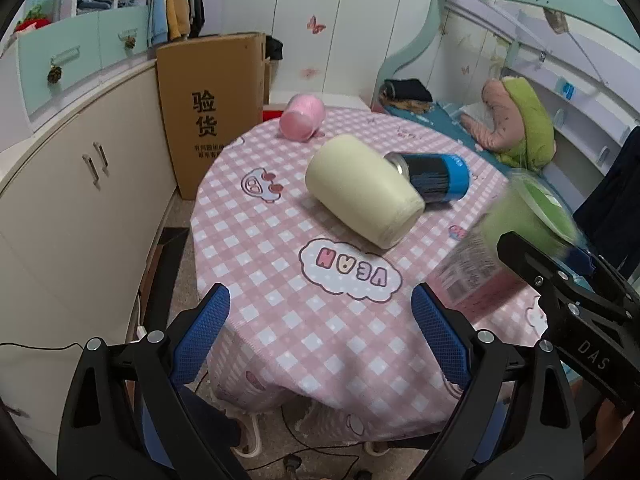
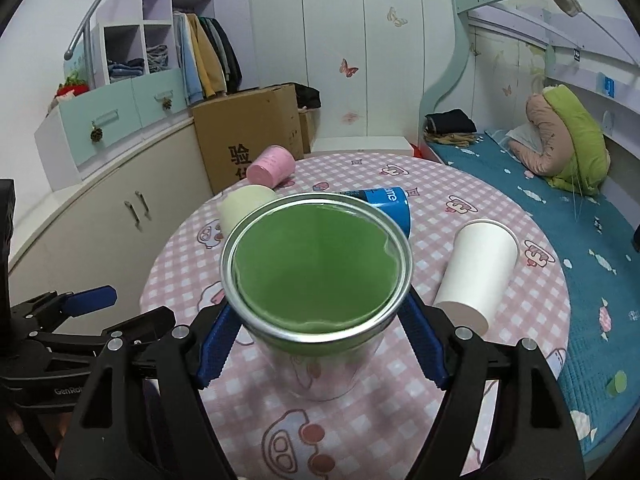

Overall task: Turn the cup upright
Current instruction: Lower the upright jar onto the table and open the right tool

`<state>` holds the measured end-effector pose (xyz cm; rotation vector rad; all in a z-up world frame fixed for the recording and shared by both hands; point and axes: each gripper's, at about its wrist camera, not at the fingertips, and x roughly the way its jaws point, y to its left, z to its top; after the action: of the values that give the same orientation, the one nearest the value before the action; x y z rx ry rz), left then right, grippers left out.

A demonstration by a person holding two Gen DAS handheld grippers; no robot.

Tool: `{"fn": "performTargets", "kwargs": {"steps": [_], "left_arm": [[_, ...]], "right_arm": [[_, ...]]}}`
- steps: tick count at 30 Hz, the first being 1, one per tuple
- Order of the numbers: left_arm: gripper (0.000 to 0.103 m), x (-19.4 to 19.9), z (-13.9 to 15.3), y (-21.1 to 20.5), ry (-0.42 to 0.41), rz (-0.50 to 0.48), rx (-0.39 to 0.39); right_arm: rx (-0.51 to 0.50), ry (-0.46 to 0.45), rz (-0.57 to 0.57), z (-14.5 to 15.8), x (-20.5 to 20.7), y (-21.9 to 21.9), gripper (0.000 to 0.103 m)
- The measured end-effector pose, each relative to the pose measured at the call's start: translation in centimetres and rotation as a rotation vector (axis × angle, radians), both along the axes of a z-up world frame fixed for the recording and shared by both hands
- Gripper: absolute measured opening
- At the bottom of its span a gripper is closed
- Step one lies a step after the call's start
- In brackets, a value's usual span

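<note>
My right gripper point(image 2: 320, 344) is shut on a green cup point(image 2: 316, 268) with a metal rim, held upright with its mouth toward the camera, its base at or just above the table. In the left wrist view the same green cup point(image 1: 516, 220) is blurred at the right, held by the right gripper point(image 1: 560, 276). My left gripper point(image 1: 320, 336) is open and empty over the table's near edge. A cream cup point(image 1: 360, 188), a pink cup point(image 1: 302, 117), a blue cup point(image 1: 436, 178) and a white paper cup point(image 2: 476, 272) lie on their sides.
The round table point(image 1: 280, 280) has a pink checked cloth. A cardboard box point(image 1: 208, 112) stands beyond its far left edge. Cabinets point(image 1: 80, 184) run along the left. A bed point(image 2: 580, 240) with pillows is on the right.
</note>
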<state>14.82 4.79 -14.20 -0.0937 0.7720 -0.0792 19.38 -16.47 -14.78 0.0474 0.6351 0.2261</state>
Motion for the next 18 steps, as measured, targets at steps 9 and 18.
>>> {"fn": "performTargets", "kwargs": {"steps": [9, 18], "left_arm": [[0.093, -3.8, 3.5, -0.4, -0.101, 0.008, 0.015], [0.094, -8.8, 7.7, -2.5, -0.26, 0.009, 0.065]], "right_arm": [[0.018, -0.098, -0.015, 2.9, -3.7, -1.1, 0.086], [0.043, -0.166, -0.042, 7.1, -9.3, -3.1, 0.095]]}}
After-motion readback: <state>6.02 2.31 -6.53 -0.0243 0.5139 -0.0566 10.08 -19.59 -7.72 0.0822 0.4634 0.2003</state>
